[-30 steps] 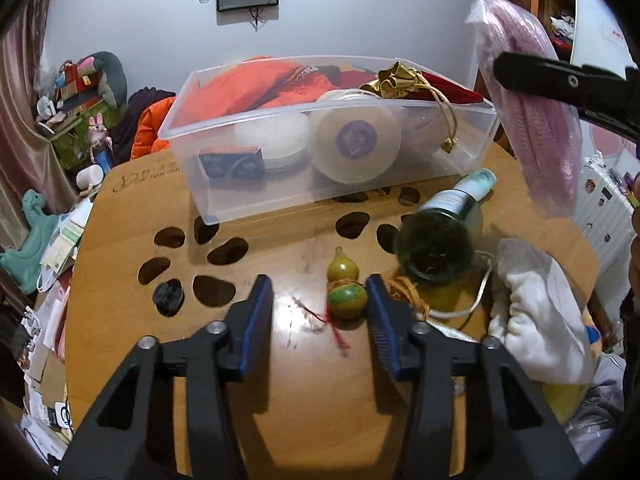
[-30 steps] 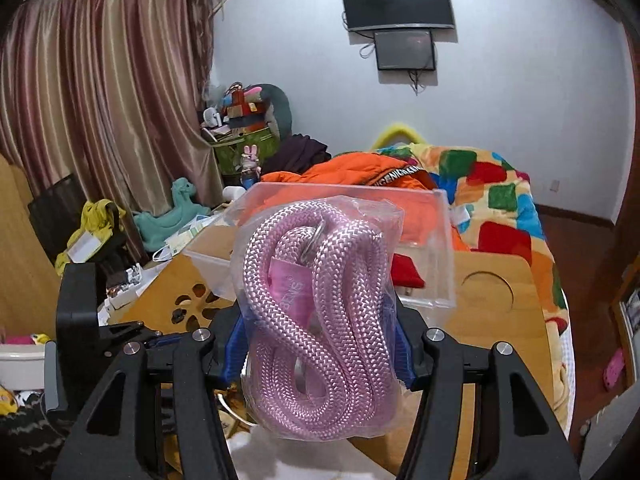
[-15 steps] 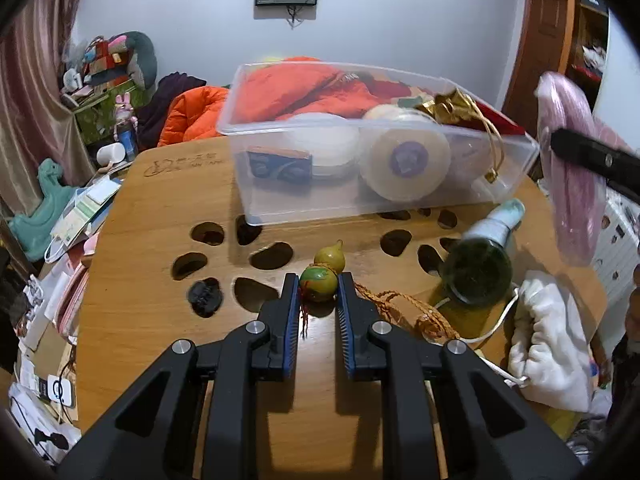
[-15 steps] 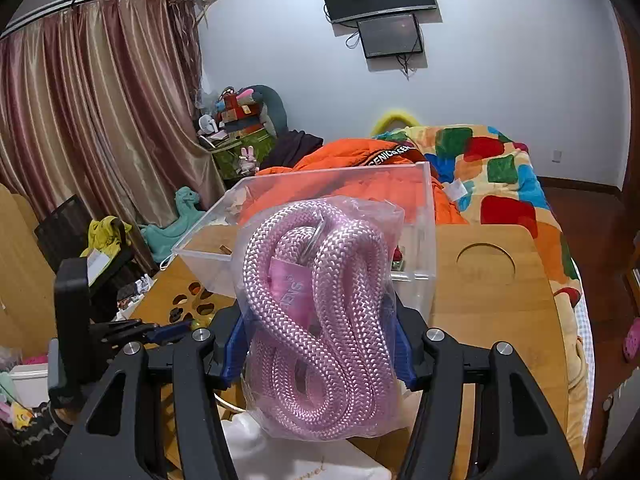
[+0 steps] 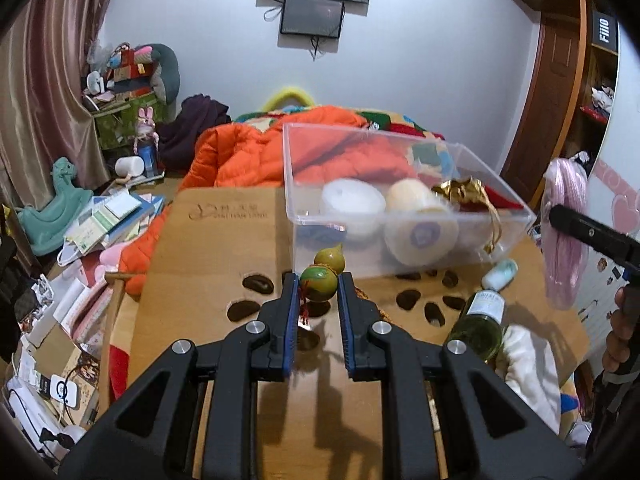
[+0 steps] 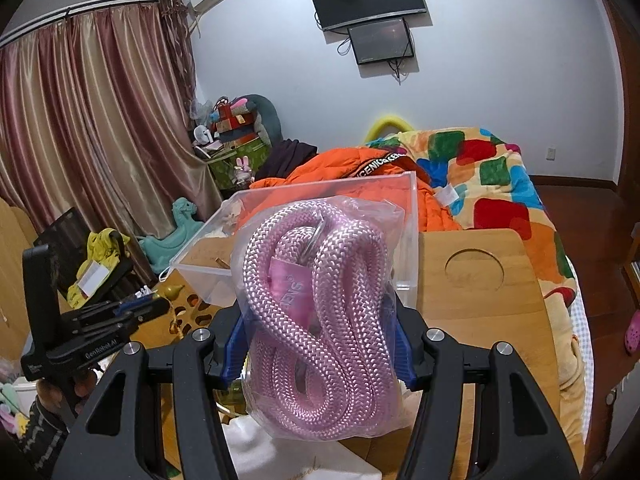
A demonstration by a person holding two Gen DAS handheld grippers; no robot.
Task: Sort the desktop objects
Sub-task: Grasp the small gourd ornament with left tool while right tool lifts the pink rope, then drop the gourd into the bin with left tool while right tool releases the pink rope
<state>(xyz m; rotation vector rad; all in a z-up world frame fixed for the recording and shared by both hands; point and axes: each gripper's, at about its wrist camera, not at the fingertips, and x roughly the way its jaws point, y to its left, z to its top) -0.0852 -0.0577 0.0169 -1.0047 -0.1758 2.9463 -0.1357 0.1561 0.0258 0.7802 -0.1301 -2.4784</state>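
Observation:
My left gripper is shut on a small green-and-yellow gourd charm and holds it above the wooden table, just in front of the clear plastic bin. A red tassel hangs from the gourd. My right gripper is shut on a bagged coil of pink rope, held above the table near the bin. The rope also shows at the right edge of the left wrist view. The left gripper shows in the right wrist view.
The bin holds white tape rolls and a gold pouch. A green bottle and a white cloth bag lie on the table's right side. The table has paw-shaped cutouts. A bed with an orange jacket lies behind.
My left gripper closed on the gourd, then lifted it off the table toward the bin. My right gripper kept holding the rope and shifted slightly.

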